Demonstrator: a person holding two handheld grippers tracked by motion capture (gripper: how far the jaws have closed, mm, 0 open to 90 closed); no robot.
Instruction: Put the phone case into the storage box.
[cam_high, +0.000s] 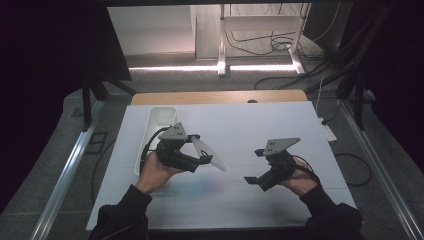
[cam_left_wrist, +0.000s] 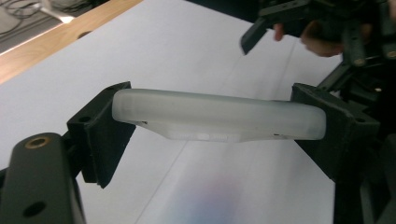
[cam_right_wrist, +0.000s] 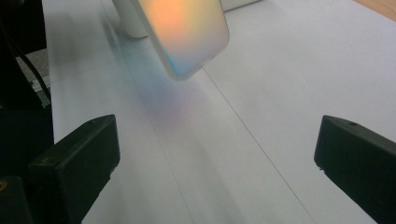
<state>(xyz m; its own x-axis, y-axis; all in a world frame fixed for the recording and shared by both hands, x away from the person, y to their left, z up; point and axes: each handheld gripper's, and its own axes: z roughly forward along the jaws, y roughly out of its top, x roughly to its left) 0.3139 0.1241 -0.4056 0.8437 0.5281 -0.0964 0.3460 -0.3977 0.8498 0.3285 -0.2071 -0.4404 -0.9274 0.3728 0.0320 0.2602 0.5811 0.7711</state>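
A translucent, frosted case-like piece (cam_high: 209, 154) with rounded corners hangs above the white table sheet (cam_high: 250, 125). My left gripper (cam_high: 201, 149) is shut on it. In the left gripper view both black pads press on the short ends of the piece (cam_left_wrist: 219, 116), which spans the left gripper (cam_left_wrist: 219, 127) from side to side. My right gripper (cam_high: 255, 166) stands open to the right of it, a short way off, with nothing between its jaws. In the right gripper view the piece (cam_right_wrist: 187, 32) glows orange and blue ahead of the open right gripper (cam_right_wrist: 215, 158).
A long white tray (cam_high: 160, 117) lies along the left side of the sheet, behind the left hand; its end also shows as the tray (cam_right_wrist: 130, 18) in the right gripper view. A wooden table edge (cam_high: 220, 96) runs along the far side. Cables lie on the floor beyond.
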